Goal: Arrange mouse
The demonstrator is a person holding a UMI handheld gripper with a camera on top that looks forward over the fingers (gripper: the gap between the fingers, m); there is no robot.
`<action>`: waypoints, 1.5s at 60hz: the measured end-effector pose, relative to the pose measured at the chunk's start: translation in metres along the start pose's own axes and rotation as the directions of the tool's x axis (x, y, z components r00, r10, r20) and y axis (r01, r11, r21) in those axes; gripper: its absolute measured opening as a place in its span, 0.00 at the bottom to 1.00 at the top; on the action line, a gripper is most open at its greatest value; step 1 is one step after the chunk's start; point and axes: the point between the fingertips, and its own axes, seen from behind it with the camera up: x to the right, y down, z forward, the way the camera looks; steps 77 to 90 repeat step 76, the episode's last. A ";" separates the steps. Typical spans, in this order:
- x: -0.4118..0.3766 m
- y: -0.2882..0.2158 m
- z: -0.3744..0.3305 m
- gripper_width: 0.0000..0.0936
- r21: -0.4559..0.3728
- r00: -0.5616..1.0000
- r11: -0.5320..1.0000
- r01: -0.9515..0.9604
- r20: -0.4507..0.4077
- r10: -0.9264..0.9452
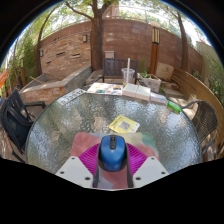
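A blue and black computer mouse (112, 151) sits between my two fingers, its sides against the pink pads (89, 157). My gripper (112, 160) is shut on the mouse and holds it over the near edge of a round glass table (70, 130). The mouse points away from me, towards the table's middle. I cannot tell whether its underside touches the glass.
A yellow leaflet (124, 124) lies just ahead of the mouse. At the table's far side are white books or papers (135, 91), a clear cup (128, 74) and a green object (174, 105). A black chair (14, 115) stands at the left; a brick wall (120, 40) is behind.
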 end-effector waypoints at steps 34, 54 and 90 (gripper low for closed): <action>-0.011 -0.015 -0.146 0.91 0.079 0.999 0.997 0.017 -0.050 -0.014; -0.040 0.007 -0.304 0.91 0.145 0.991 0.987 0.068 -0.127 -0.049; -0.046 0.034 -0.349 0.91 0.141 0.990 0.988 0.063 -0.135 -0.043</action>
